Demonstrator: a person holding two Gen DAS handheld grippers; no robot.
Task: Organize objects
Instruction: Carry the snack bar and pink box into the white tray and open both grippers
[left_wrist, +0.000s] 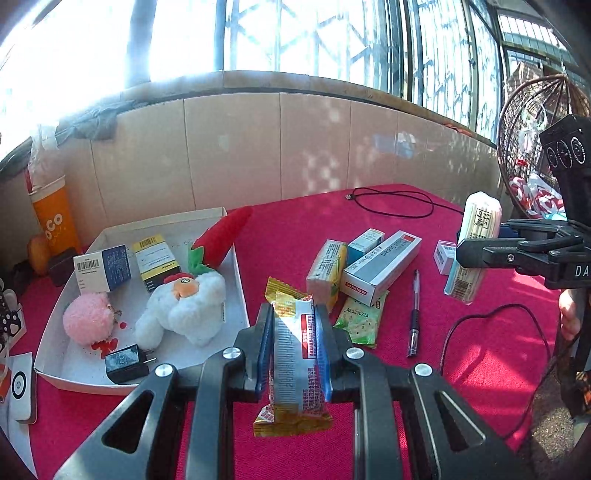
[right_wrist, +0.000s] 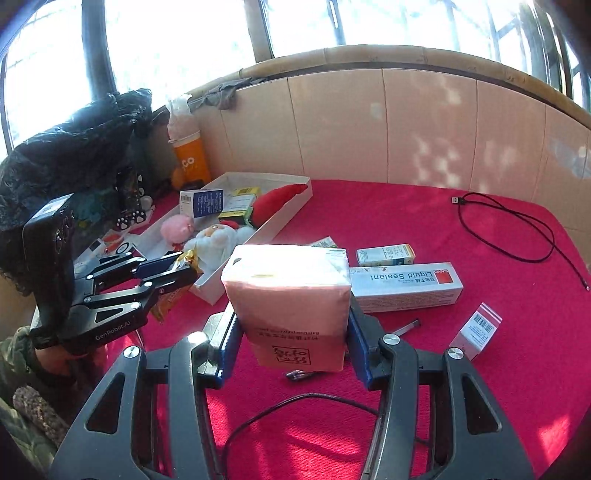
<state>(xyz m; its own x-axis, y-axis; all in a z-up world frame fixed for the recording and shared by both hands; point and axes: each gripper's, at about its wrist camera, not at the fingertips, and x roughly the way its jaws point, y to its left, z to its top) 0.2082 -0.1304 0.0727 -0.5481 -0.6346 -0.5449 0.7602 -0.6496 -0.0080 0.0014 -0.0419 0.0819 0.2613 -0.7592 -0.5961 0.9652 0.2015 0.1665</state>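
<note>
In the left wrist view the left gripper (left_wrist: 293, 347), jaws clamped on a snack packet (left_wrist: 293, 354) just right of the tray (left_wrist: 236, 266), may let the slick wrapper slip; in the right wrist view the right gripper (right_wrist: 291, 343), jaws grasping a tissue pack (right_wrist: 291, 295) right of the tray (right_wrist: 291, 210), may crush it or collide with the left.

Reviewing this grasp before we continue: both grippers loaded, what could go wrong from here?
1. The left gripper pinches the yellow-and-white snack packet mid-length; its ends hang free and may slip.
2. The white cardboard tray is crowded with the white plush chicken; little room remains.
3. The pink tissue pack in the right gripper blocks its camera view.
</note>
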